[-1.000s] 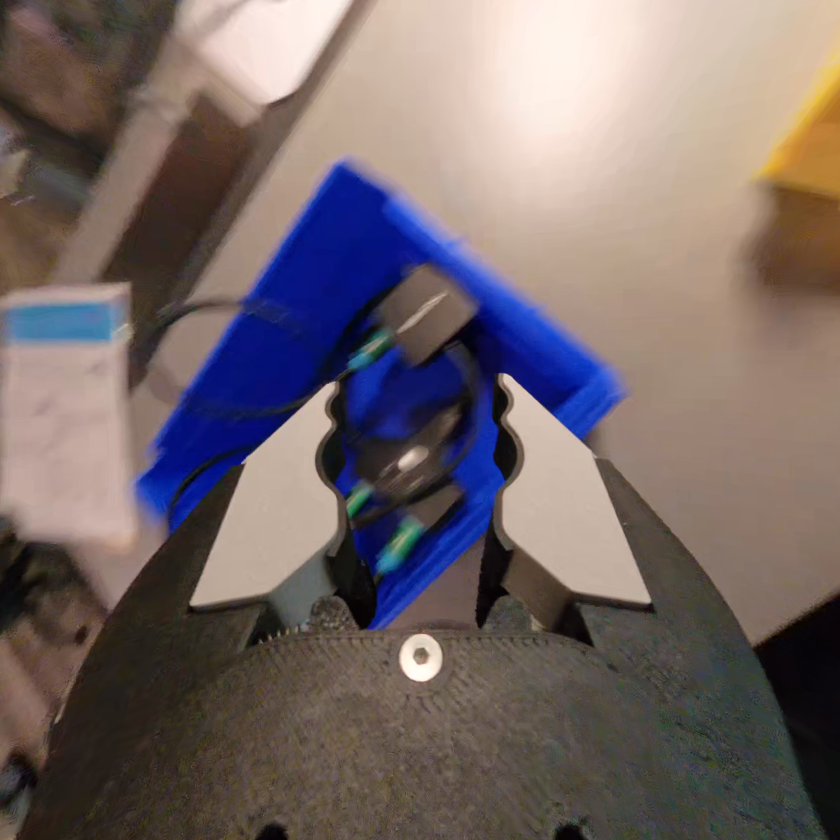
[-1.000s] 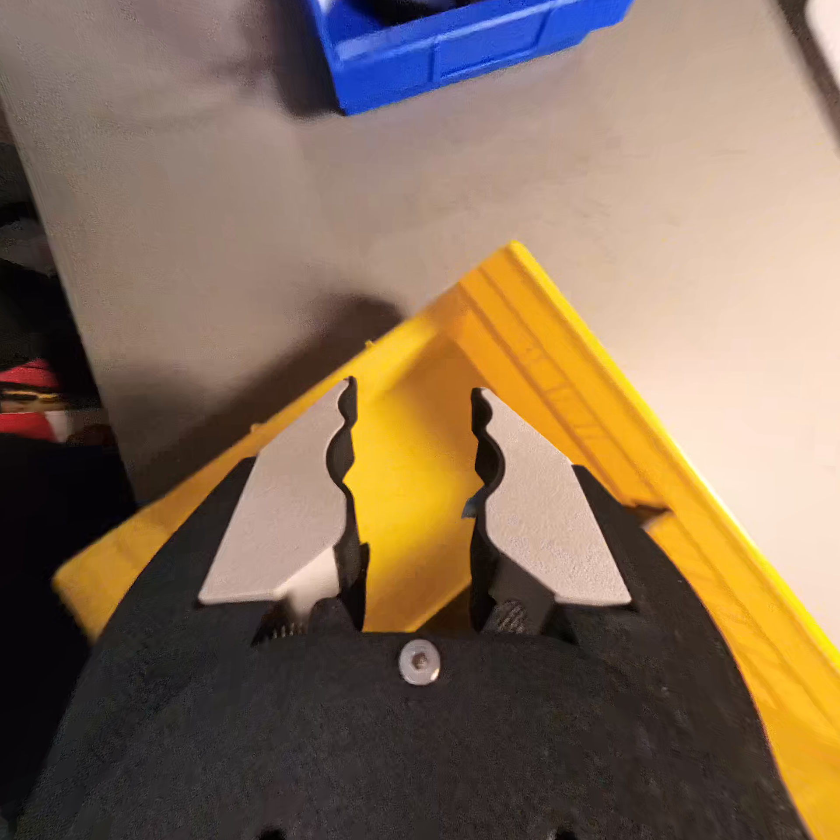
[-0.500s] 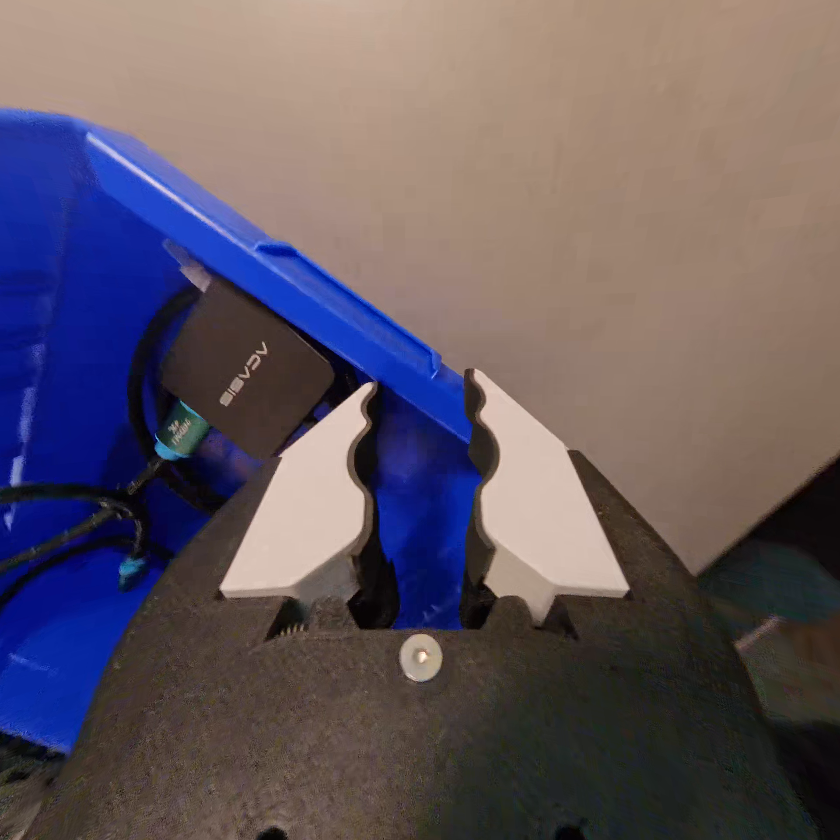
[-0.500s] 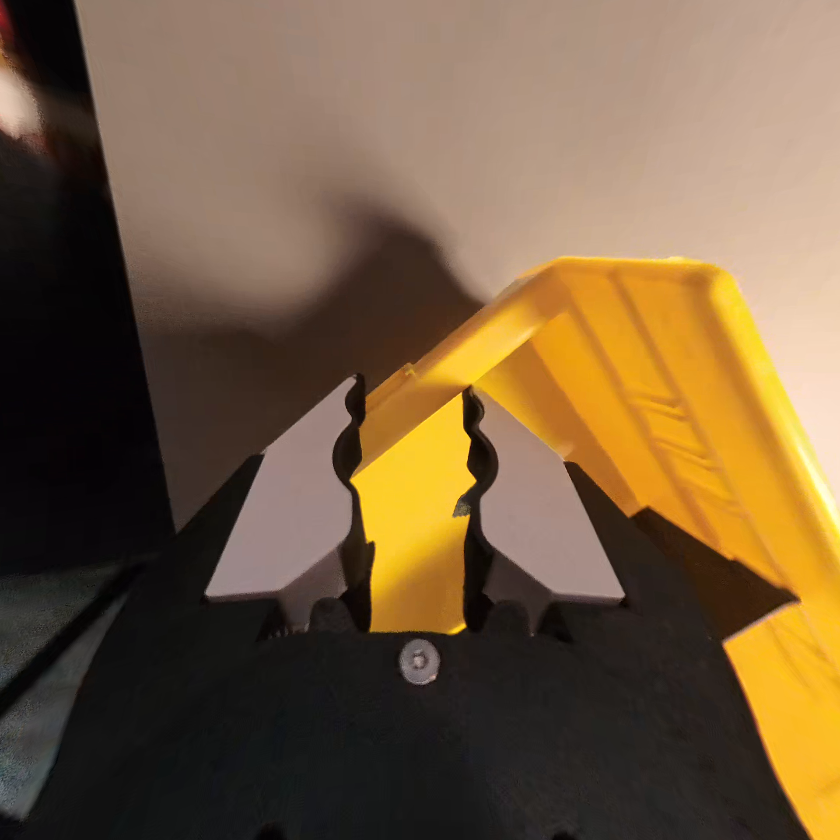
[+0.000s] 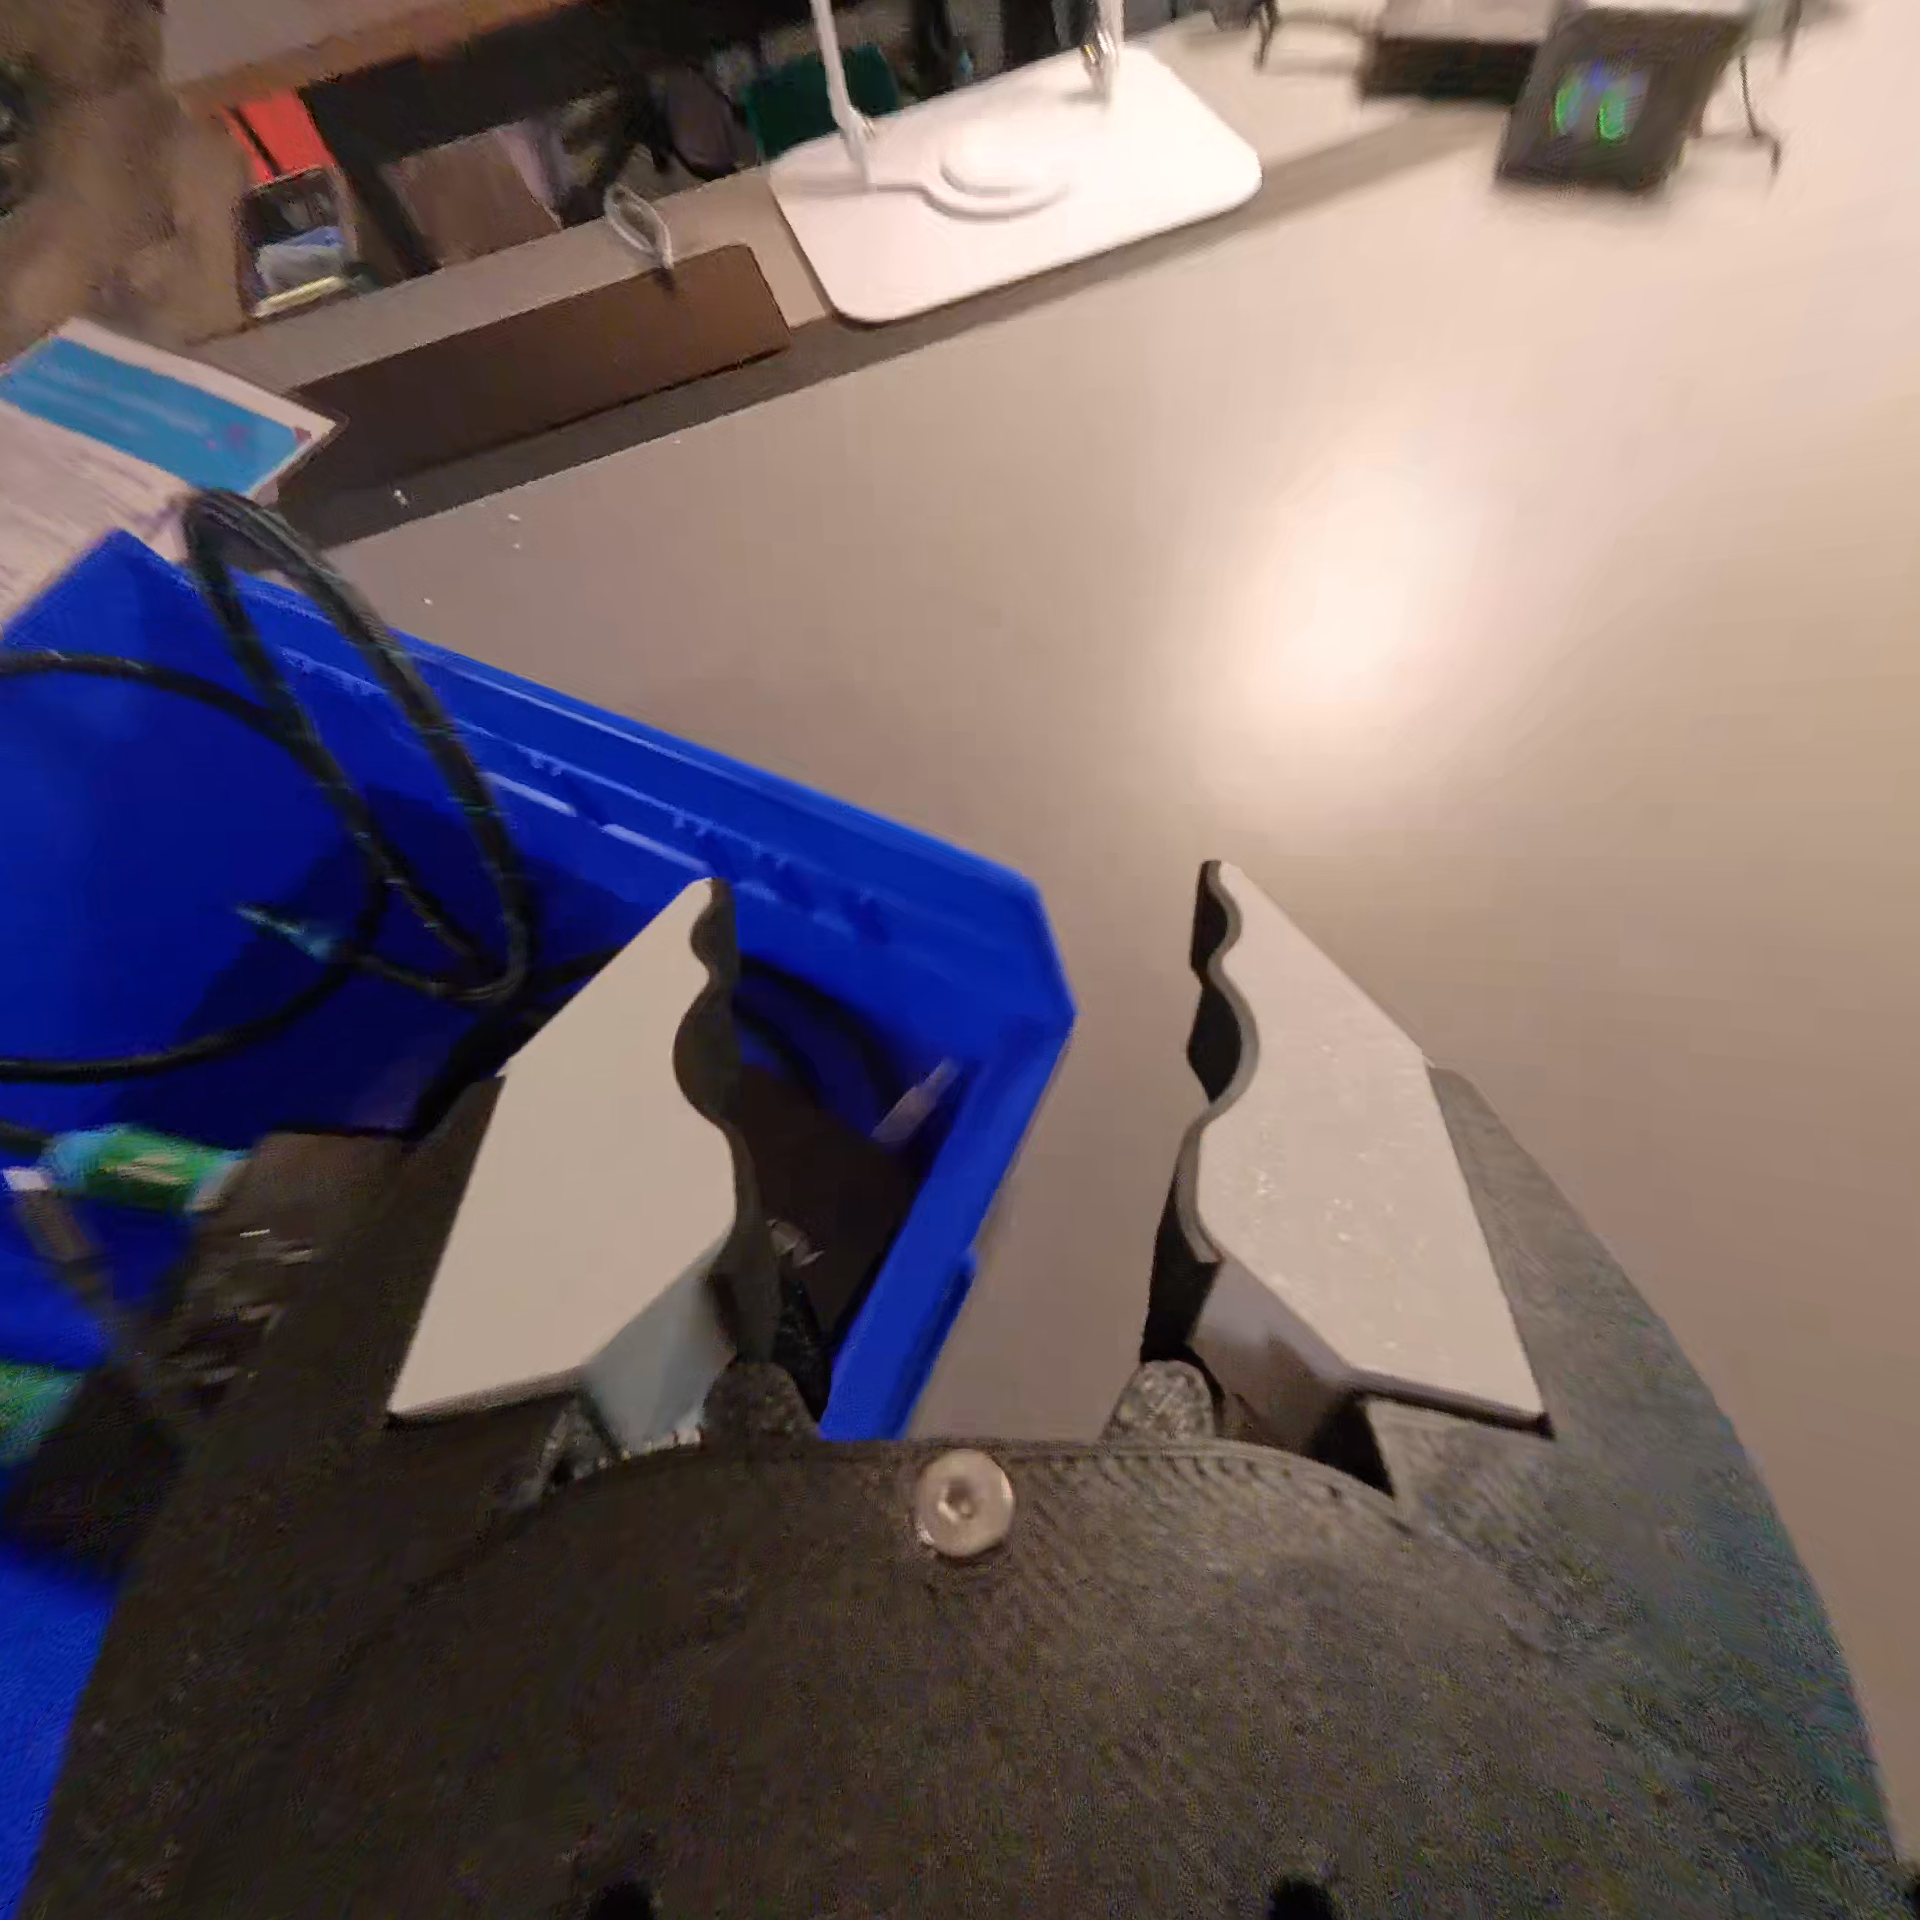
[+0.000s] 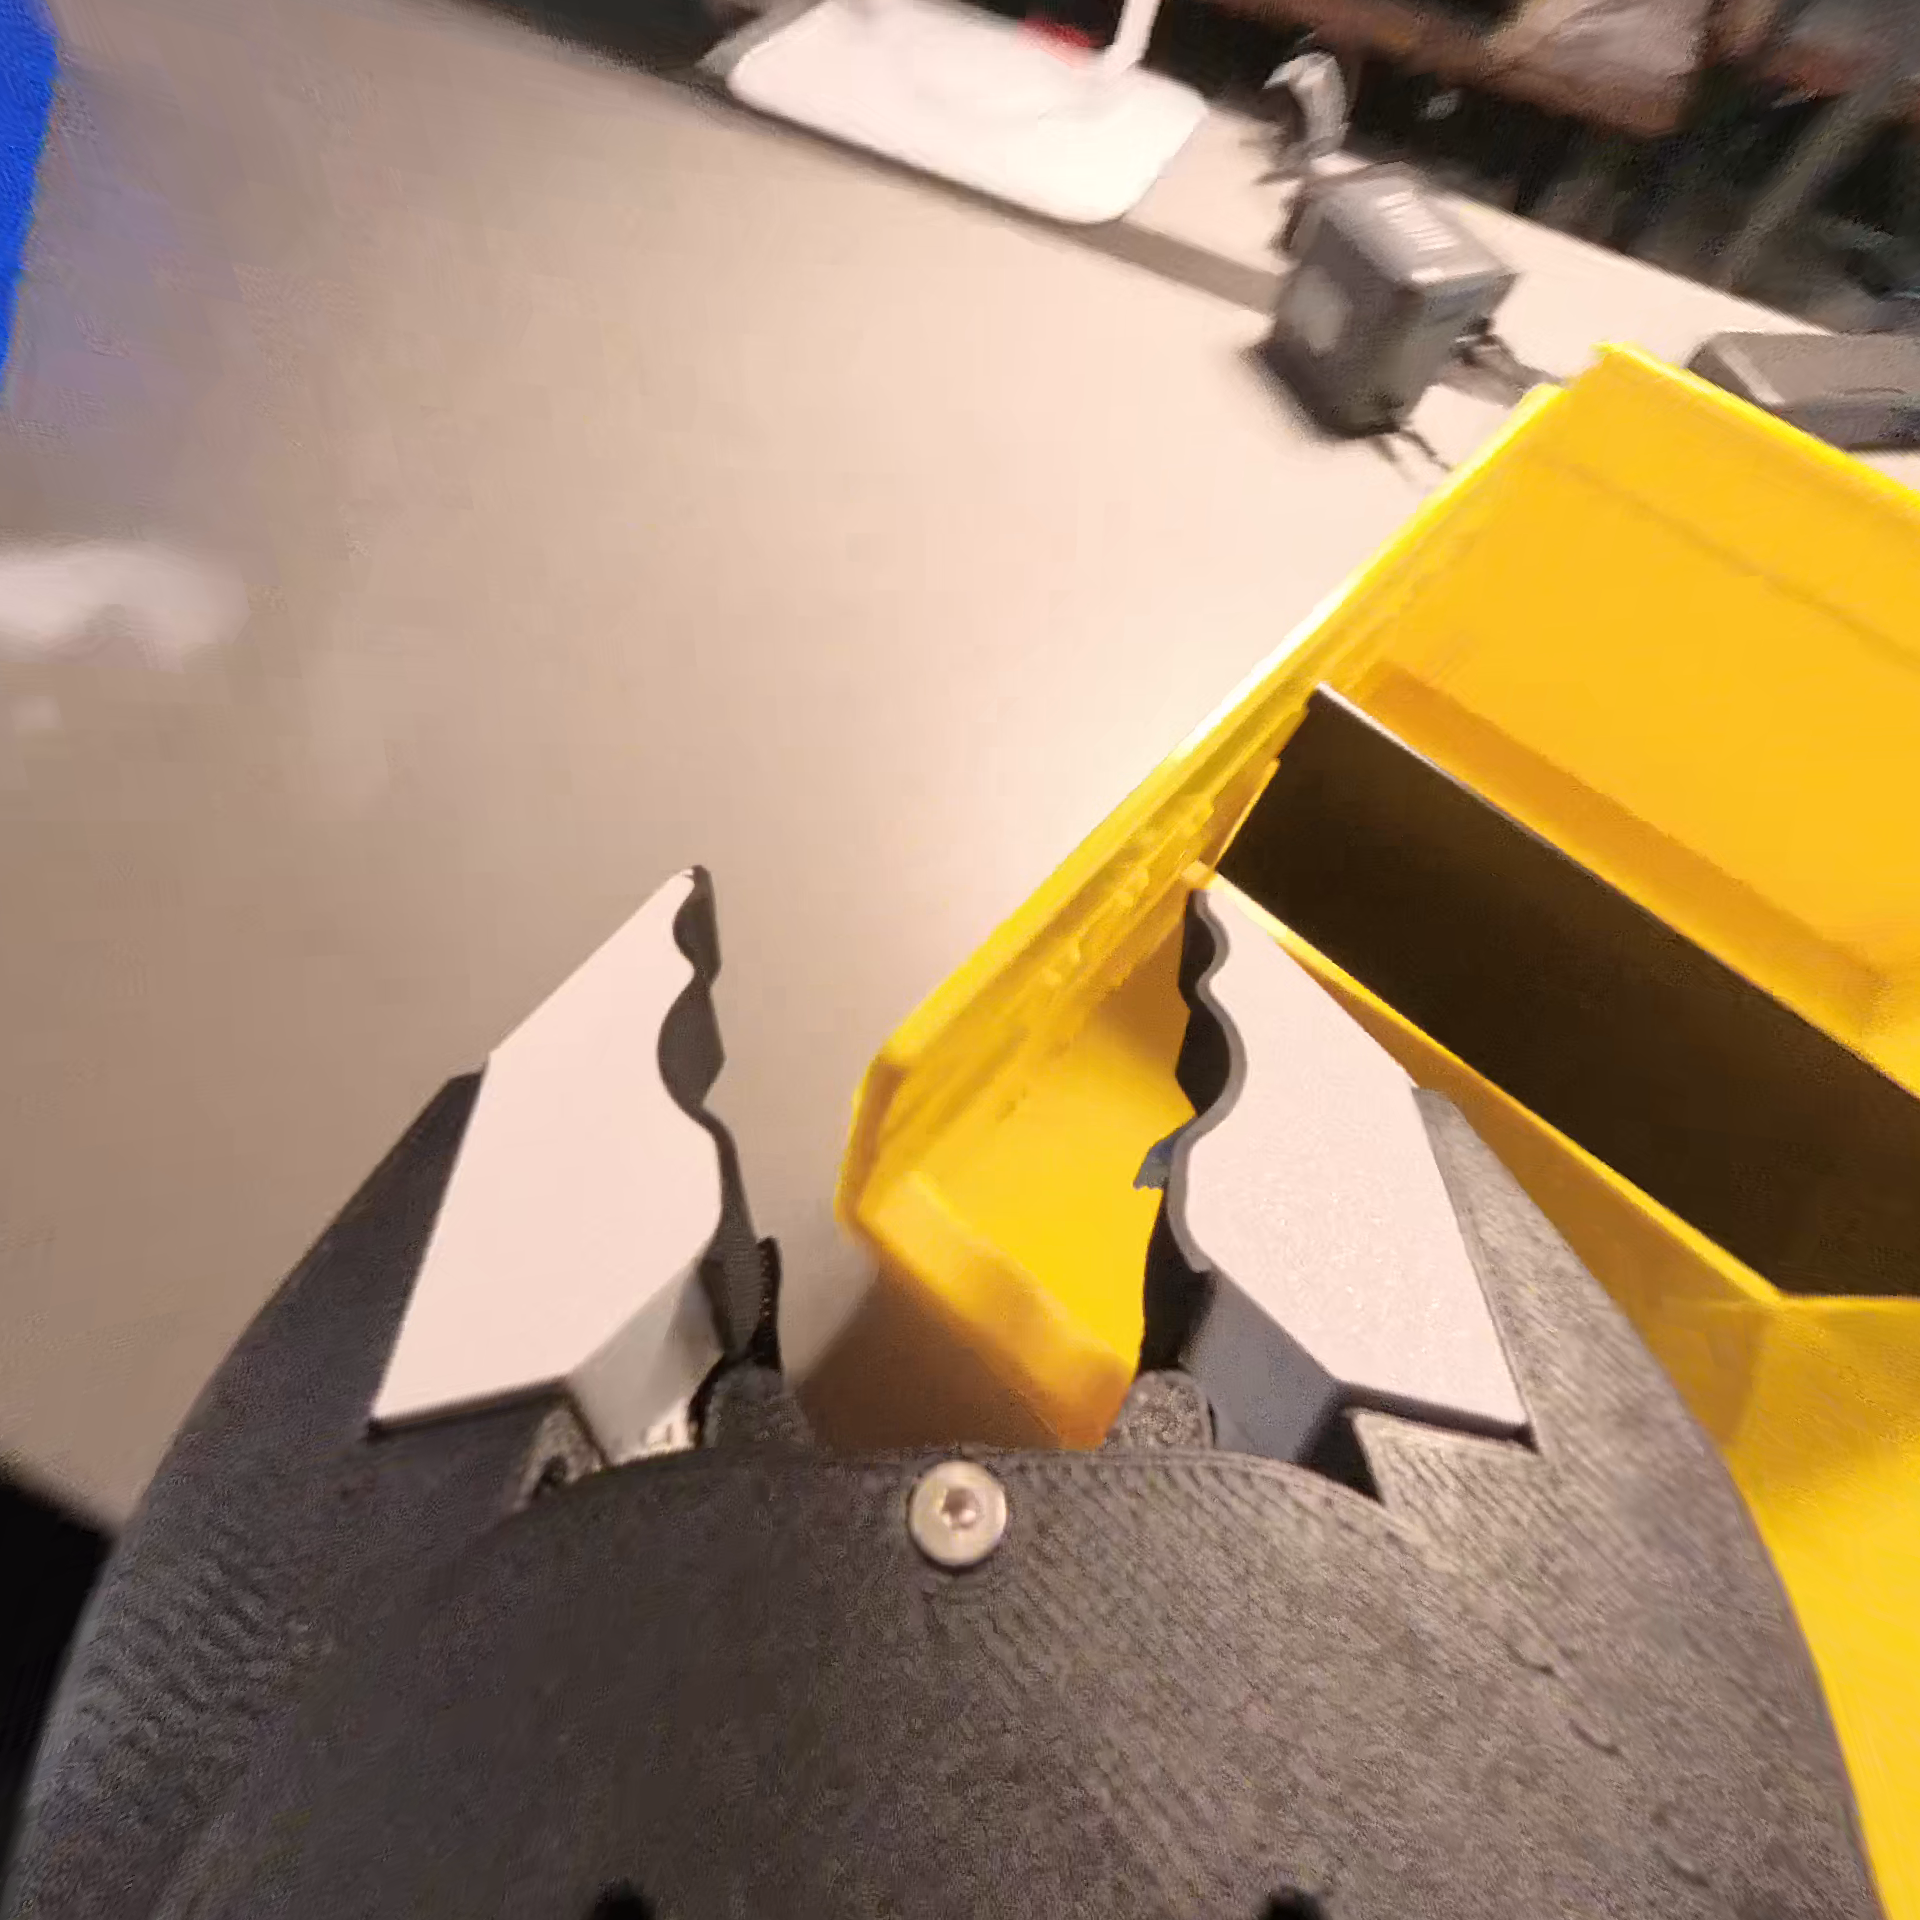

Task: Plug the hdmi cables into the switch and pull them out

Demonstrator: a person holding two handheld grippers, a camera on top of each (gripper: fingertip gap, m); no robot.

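Note:
A blue bin (image 5: 644, 831) at the left of the left wrist view holds looped black HDMI cables (image 5: 478, 987) with green plugs (image 5: 145, 1169). A dark box, seemingly the switch (image 5: 821, 1174), lies in the bin's near corner, mostly hidden by my finger. My left gripper (image 5: 961, 888) is open and empty, one finger over the bin and one outside its wall. My right gripper (image 6: 945, 894) is open and empty. It straddles the near corner of a yellow bin (image 6: 1039, 997) that holds a black slab (image 6: 1558, 987).
The grey table (image 5: 1351, 623) stretches ahead. At its far side are a white stand base (image 5: 1018, 177), a brown box (image 5: 540, 343), a printed sheet (image 5: 135, 416) and a small black device (image 5: 1621, 104). The blue bin's edge shows in the right wrist view (image 6: 21, 156). Measured from the fingertips, the small black device (image 5: 1621, 104) is 35 cm or so from the right gripper and 45 cm from the left. It turns up in the right wrist view (image 6: 1326, 308) as well.
Both views have tilted up from looking down into the bins to looking across the table. Both grippers' jaws have opened wider.

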